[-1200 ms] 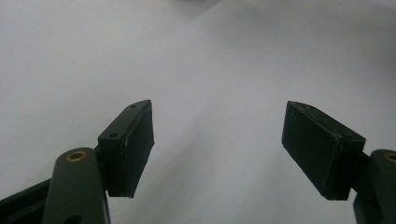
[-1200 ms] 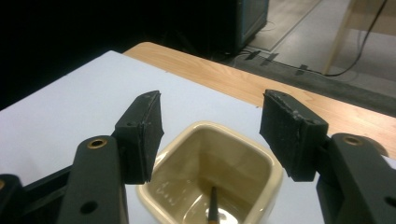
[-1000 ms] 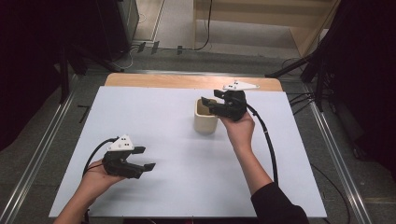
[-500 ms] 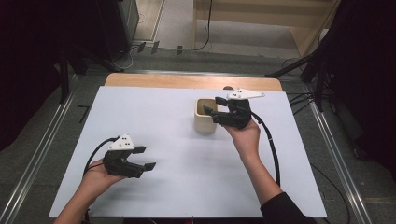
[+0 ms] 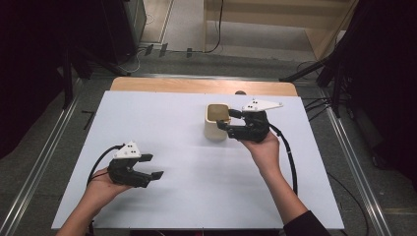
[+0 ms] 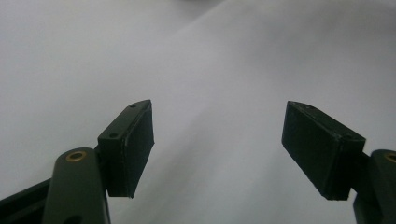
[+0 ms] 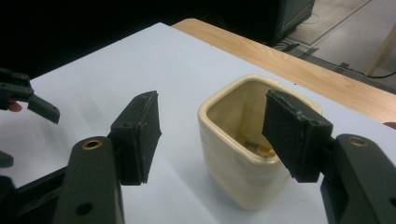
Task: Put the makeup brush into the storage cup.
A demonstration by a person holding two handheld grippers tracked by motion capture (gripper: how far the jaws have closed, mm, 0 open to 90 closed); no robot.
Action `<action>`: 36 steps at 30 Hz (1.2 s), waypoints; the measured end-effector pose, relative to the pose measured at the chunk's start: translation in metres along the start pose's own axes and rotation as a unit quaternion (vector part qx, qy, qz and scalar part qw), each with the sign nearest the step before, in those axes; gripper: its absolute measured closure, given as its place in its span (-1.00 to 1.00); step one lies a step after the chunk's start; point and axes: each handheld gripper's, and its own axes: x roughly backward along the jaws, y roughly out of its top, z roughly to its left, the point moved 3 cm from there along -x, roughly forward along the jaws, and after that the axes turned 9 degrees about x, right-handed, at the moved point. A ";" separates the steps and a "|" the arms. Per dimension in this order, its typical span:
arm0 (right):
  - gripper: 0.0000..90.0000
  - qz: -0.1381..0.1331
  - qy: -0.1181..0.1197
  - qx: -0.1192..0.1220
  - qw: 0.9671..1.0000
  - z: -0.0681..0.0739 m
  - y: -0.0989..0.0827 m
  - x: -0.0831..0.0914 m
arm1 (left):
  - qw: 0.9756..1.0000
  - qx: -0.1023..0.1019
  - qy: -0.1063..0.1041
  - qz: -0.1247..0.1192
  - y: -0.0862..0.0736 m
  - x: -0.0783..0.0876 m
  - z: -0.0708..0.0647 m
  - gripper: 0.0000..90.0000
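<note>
cup (image 5: pixel 217 123) stood upright, far right of table (image 5: pixel 162 118) | right gripper (image 5: pixel 227 120) just beside it, jaws spread, empty, one over the rim | left gripper (image 5: pixel 152 167) spread, empty, near left, well apart

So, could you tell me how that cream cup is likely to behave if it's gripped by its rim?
The cream cup looks glazed, so probably stiff, slippery and breakable. Being taller than wide, it might tip if pushed near the rim.
</note>
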 end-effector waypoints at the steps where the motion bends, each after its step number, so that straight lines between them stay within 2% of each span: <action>1: -0.18 -0.001 0.003 0.000 1.000 0.001 -0.001 0.001 | 1.000 0.000 0.000 0.000 0.000 0.000 0.000 -0.42; 6: -0.19 0.009 0.012 0.013 1.000 0.004 -0.004 0.007 | 1.000 0.000 0.000 0.000 0.000 0.000 0.000 -0.42; 11: -0.20 0.001 0.028 0.006 1.000 0.007 -0.010 0.013 | 1.000 0.004 -0.001 -0.002 0.000 0.000 0.000 -0.42; 14: -0.21 0.012 0.033 0.009 0.999 0.009 -0.015 0.016 | 1.000 0.001 -0.001 0.000 0.000 0.000 0.000 -0.42; 18: -0.20 0.009 0.027 0.013 1.000 0.011 -0.022 0.023 | 1.000 0.004 -0.002 -0.002 0.001 0.000 0.000 -0.42; 22: -0.21 0.012 0.035 0.006 0.999 0.008 -0.027 0.030 | 1.000 0.005 -0.002 -0.003 0.001 0.000 0.000 -0.42; 25: -0.21 0.004 0.033 0.012 0.999 0.008 -0.030 0.034 | 1.000 0.004 -0.001 -0.002 0.001 0.000 0.000 -0.42; 34: -0.25 0.022 0.039 0.015 0.999 0.010 -0.042 0.040 | 1.000 0.002 -0.002 -0.003 0.001 0.001 0.000 -0.42; 36: -0.25 0.018 0.040 0.016 0.999 0.012 -0.043 0.041 | 1.000 0.002 -0.001 -0.002 0.001 0.001 0.000 -0.42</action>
